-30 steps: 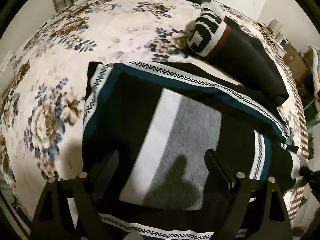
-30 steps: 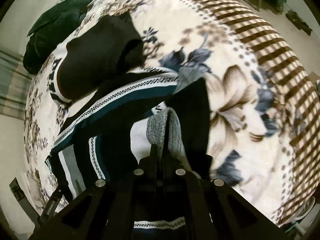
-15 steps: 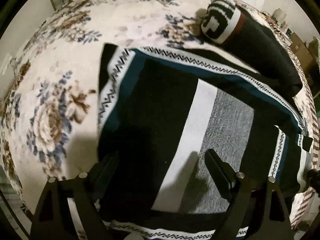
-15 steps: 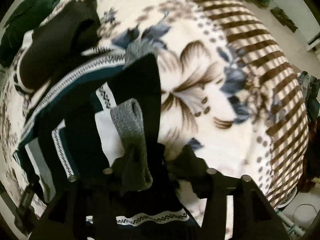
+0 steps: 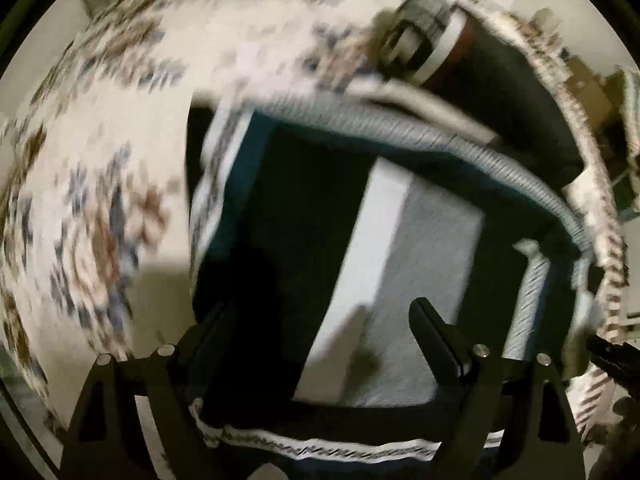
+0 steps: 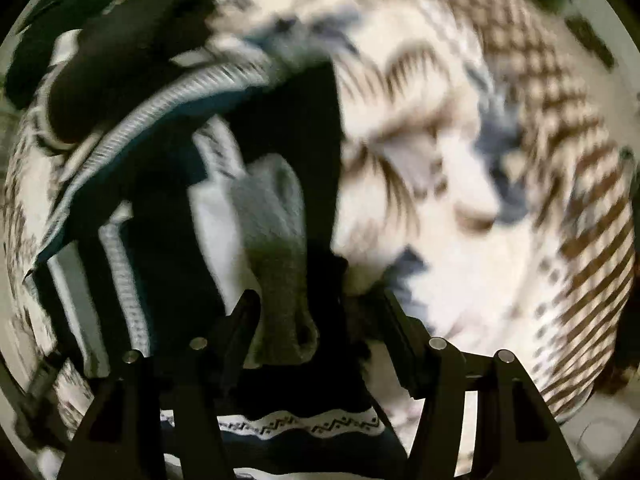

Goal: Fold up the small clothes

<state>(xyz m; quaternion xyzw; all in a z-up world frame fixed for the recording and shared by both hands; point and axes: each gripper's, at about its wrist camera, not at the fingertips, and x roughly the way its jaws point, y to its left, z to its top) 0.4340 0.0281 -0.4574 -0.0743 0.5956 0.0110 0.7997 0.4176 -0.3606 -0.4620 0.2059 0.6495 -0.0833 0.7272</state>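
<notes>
Fold laid, grip let go

The dark knitted garment with white zigzag trim [image 5: 312,248] lies partly folded on the floral bedspread [image 5: 120,120]; the right gripper [image 6: 316,308] jaws have just been opening, its grey flap loose between them; left gripper [image 5: 320,312] jaws spread, empty; tidying remains.

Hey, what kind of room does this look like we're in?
Most likely a bedroom. The clothes lie on a bed spread with a floral blanket, a patterned sweater is laid out on it, and what look like boxes stand by the wall behind.

The right gripper [image 6: 316,304] has just been opening; a grey fold of the striped sweater [image 6: 276,240] lies loose between its 2 fingers, low in the frame.
</notes>
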